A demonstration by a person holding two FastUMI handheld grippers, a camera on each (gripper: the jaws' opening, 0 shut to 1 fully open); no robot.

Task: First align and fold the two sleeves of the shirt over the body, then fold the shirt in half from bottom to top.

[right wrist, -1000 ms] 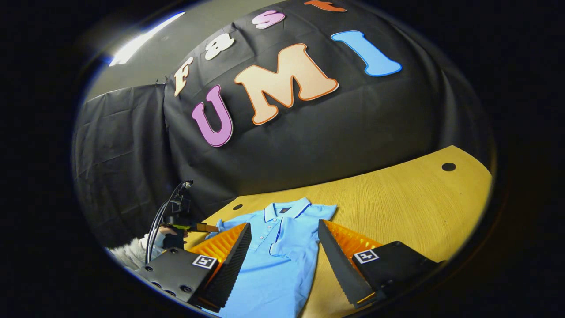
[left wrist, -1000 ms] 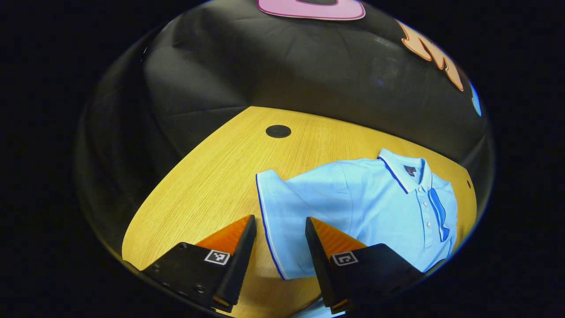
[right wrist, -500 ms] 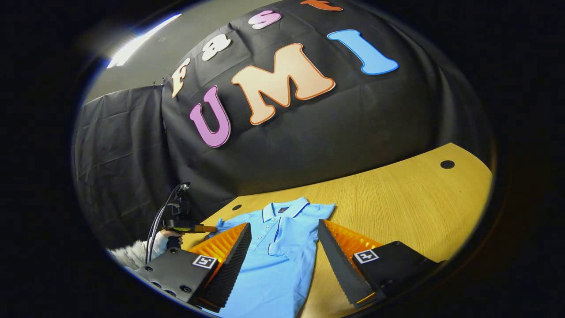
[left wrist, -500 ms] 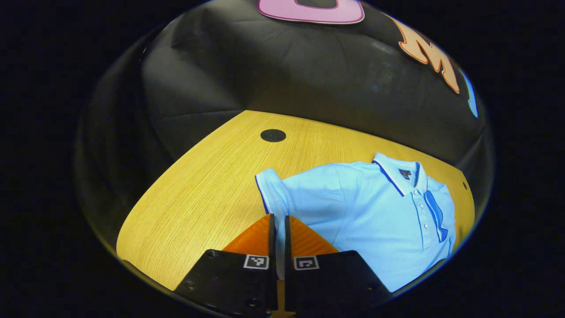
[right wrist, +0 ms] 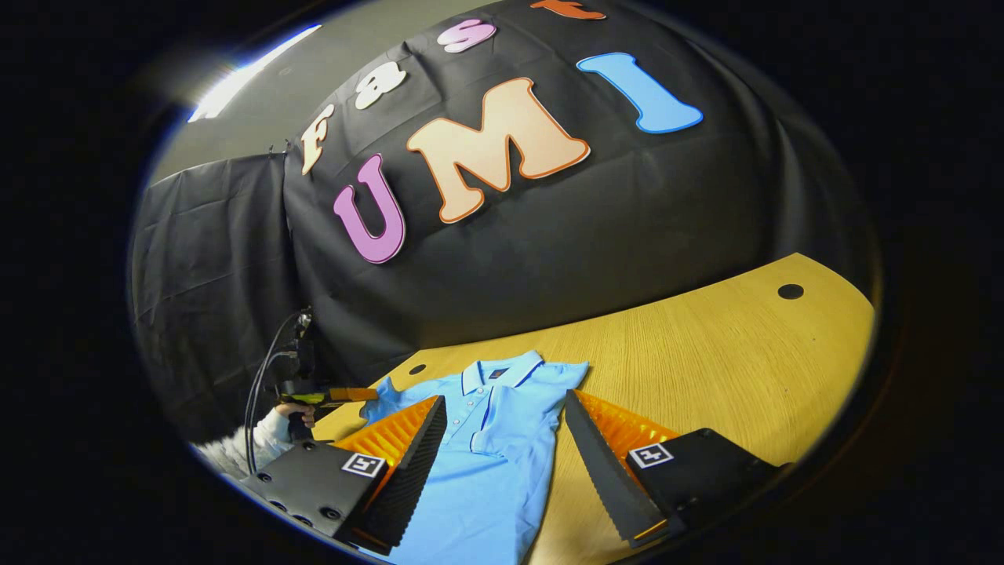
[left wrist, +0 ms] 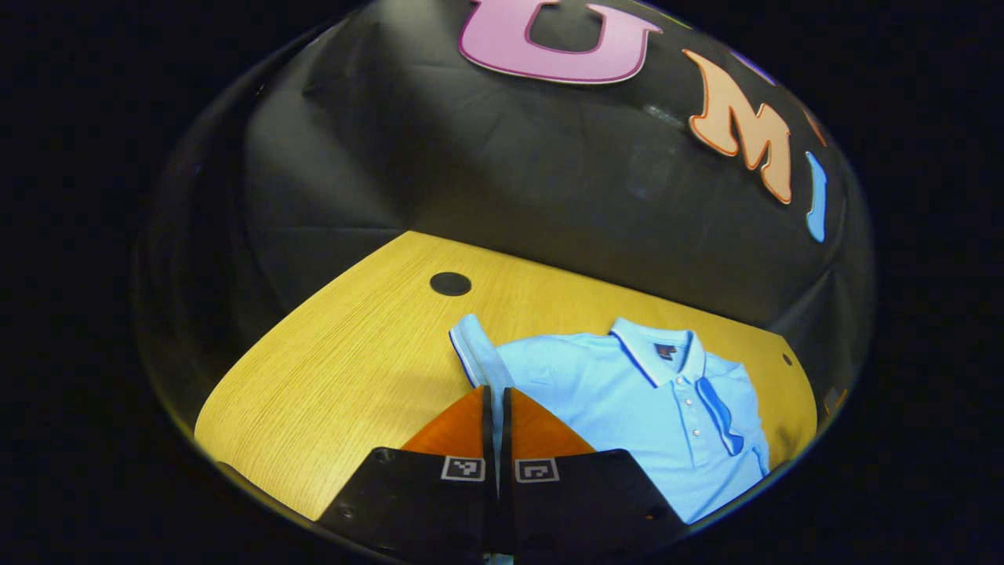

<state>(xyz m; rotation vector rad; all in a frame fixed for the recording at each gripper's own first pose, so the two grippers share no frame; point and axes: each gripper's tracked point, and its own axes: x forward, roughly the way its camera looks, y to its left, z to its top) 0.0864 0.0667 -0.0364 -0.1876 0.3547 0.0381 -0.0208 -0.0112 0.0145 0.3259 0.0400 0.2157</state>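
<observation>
Left gripper view, nearest first: the left gripper has its fingers clenched on the cuff of the shirt's left sleeve — the sleeve rises straight ahead of the tips, and the body lies to its right, collar away. Carrying it over means travelling right. Right gripper view: the right gripper hovers released over the one shirt on the table — farther from that sleeve. Two grippers, two cable holes.

No legible text or numbers appear. The shirt carries a small dark neck label inside the collar, too small to read. Each gripper finger body bears a square coded marker without readable characters.
</observation>
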